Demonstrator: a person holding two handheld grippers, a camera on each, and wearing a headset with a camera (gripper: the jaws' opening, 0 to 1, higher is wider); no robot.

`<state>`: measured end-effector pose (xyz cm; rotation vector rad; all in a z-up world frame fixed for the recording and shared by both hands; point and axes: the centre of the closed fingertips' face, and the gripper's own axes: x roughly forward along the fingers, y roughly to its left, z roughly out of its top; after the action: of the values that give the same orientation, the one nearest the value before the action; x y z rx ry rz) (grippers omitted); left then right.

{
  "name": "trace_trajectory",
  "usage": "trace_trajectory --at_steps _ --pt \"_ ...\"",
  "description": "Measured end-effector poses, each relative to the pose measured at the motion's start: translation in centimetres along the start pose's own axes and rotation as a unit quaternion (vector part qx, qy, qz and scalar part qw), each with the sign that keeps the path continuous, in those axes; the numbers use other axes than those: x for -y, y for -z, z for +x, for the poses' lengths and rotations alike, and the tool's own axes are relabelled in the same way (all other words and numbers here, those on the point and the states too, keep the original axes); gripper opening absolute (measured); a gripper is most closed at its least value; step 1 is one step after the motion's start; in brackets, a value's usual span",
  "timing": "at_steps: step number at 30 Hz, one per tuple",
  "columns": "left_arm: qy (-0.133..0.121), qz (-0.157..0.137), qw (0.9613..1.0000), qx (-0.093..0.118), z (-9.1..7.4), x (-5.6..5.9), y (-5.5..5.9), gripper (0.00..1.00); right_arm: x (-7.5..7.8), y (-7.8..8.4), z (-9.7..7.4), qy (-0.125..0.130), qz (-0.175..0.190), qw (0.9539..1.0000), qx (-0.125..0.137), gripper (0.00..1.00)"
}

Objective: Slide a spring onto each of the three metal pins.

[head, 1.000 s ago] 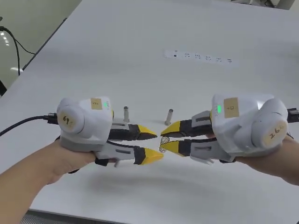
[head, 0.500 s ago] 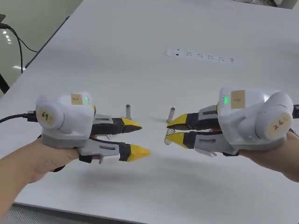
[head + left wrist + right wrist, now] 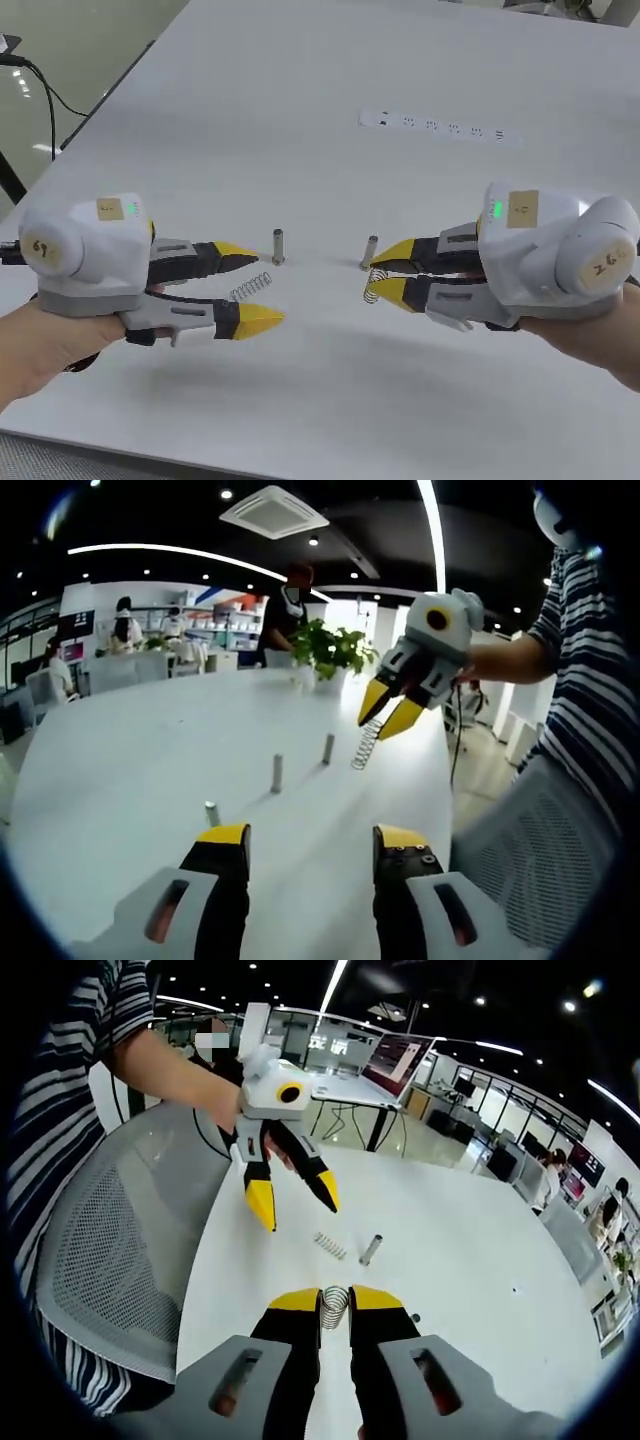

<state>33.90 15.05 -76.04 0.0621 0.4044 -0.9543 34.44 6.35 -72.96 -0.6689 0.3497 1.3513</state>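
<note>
Right gripper (image 3: 380, 274) pinches a spring (image 3: 335, 1301), held level.

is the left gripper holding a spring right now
No, the left gripper has its jaws open and empty, and a loose spring lies on the table.

Spring (image 3: 335, 1302) partly hidden in right gripper (image 3: 376, 277), power strip (image 3: 440, 127) sockets too small

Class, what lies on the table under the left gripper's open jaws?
A loose spring lies flat on the white table, beneath the left gripper. The table under the gripper's body is covered, so nothing there can be told.
</note>
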Motion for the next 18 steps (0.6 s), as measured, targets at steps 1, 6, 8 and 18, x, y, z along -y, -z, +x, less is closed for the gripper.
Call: trace_trajectory --at_steps 1,6,8,18 --pt "0.000 0.000 1.0000 -0.003 -0.1 0.0 0.1 0.45 0.1 0.1 0.0 0.002 0.001 1.0000 0.000 0.07" --pt "-0.005 -0.005 0.9999 -0.009 -0.6 -0.4 0.7 0.52 0.6 0.3 -0.2 0.011 0.008 0.9999 -0.001 0.07" --pt "-0.008 -0.008 0.9999 -0.011 -0.7 -0.5 0.9 0.55 0.9 0.4 -0.2 0.014 0.011 0.9998 -0.001 0.07" --pt "-0.048 -0.005 0.9988 -0.010 -1.5 -2.3 0.9 0.76 2.2 1.2 -0.5 0.030 0.029 0.9991 -0.006 0.07"
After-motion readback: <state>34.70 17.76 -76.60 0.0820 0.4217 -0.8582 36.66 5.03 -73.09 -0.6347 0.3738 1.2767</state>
